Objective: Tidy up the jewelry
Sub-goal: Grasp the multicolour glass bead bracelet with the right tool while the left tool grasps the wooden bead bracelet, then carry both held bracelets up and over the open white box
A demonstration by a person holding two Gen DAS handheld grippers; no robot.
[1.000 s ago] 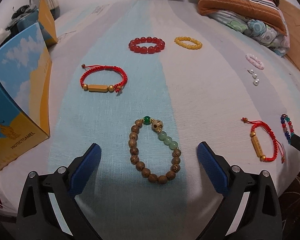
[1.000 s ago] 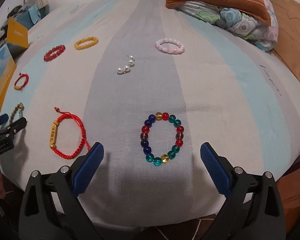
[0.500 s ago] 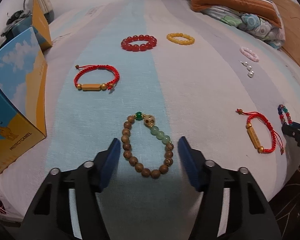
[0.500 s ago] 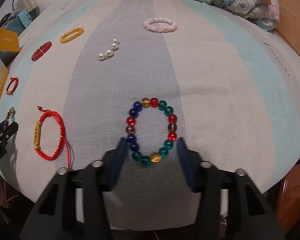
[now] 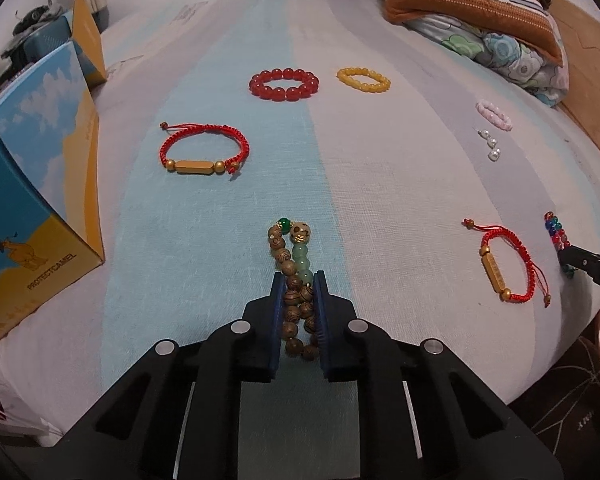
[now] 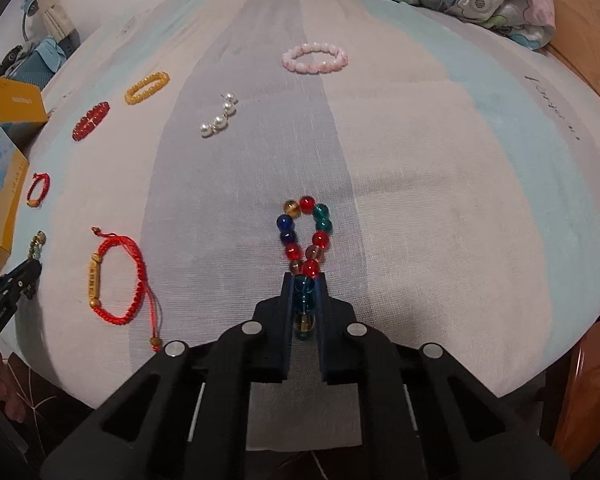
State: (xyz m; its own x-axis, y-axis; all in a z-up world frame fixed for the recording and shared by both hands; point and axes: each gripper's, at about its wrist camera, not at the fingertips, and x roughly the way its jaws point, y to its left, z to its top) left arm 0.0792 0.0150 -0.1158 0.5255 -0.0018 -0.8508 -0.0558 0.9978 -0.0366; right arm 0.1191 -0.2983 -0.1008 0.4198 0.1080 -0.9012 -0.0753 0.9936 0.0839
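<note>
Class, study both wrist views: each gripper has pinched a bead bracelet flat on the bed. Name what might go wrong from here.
1. The left gripper, jaws closing, squeezes the wooden bracelet into a narrow loop; its cord may strain.
2. The right gripper grips the multicoloured bracelet by a few smooth round beads; they might slip out when lifted.

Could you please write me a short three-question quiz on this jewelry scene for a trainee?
1. True or false: the left tool has the wooden bead bracelet between its pads.
2. What sits between the right tool pads? A) pearl earrings B) multicolored glass bracelet C) pink bracelet
3. Fill in: the yellow bracelet lies beside the ___ bead bracelet.

Key: 1 true; 2 B, the multicolored glass bracelet; 3 red.
</note>
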